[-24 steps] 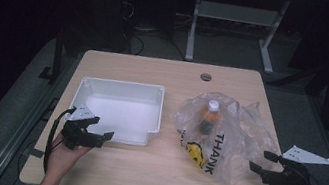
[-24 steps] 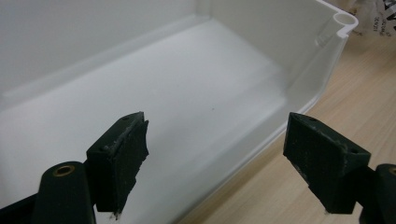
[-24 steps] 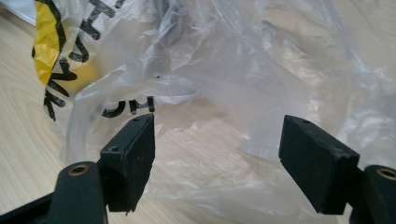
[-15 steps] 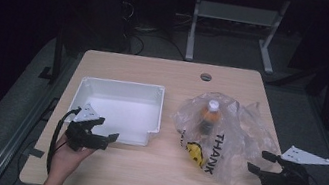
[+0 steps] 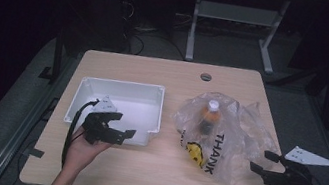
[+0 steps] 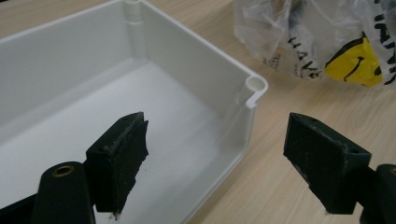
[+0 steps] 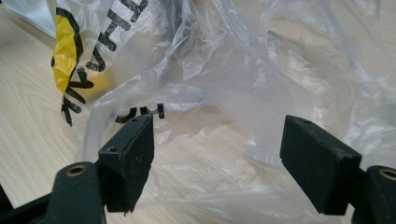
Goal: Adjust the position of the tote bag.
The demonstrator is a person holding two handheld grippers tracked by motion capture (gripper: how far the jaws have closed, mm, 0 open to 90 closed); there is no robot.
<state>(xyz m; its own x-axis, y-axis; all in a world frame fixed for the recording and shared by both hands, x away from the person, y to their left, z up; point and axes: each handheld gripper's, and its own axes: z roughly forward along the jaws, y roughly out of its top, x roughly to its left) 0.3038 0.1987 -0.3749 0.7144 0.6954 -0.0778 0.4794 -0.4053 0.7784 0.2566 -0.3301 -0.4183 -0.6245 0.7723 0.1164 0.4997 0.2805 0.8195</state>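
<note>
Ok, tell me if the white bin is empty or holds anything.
Empty. The white bin shows a bare floor in the high view, and the left gripper view shows the same bare inside.

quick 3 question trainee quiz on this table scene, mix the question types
1. True or false: the bottle lies inside the clear plastic bag.
2. The left gripper has its open jaws set around which part of the white bin? A) far left corner B) near right corner C) middle of the far wall
3. Fill in: the right gripper is open and points at the ____.

Key: 1 true; 2 B; 3 bag, with nothing between its jaws yet.
</note>
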